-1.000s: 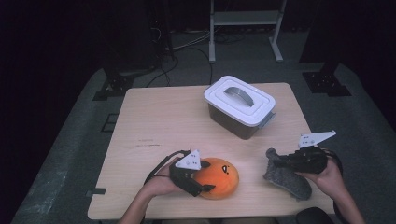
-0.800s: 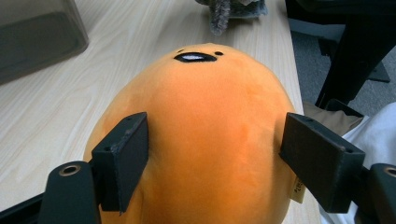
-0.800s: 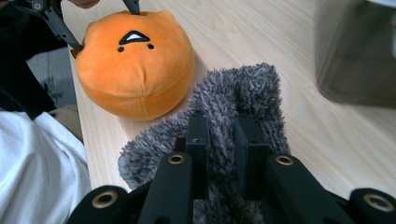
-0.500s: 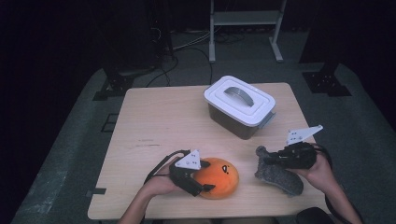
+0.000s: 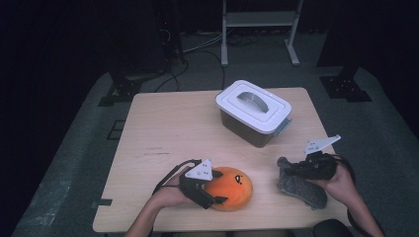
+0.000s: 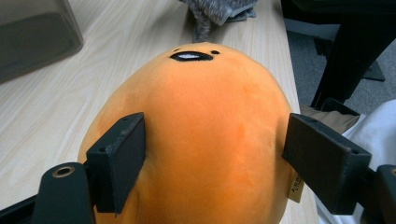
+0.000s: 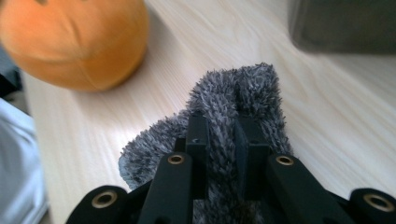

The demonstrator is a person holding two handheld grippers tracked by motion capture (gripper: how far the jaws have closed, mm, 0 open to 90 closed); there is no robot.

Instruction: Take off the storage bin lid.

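Grey fuzzy cloth (image 7: 243,100) outside lidded box (image 5: 254,111)

No legible text is seen; small marks on the round orange plush toy's (image 6: 201,140) side tag cannot be read.

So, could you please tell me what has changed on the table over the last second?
The right tool, shut on the grey fuzzy cloth, has drawn it a little leftward, toward the orange plush, bunching and lifting its near end. The left tool stays where it was, its jaws straddling the plush without visibly squeezing it. The lidded white box has not moved.
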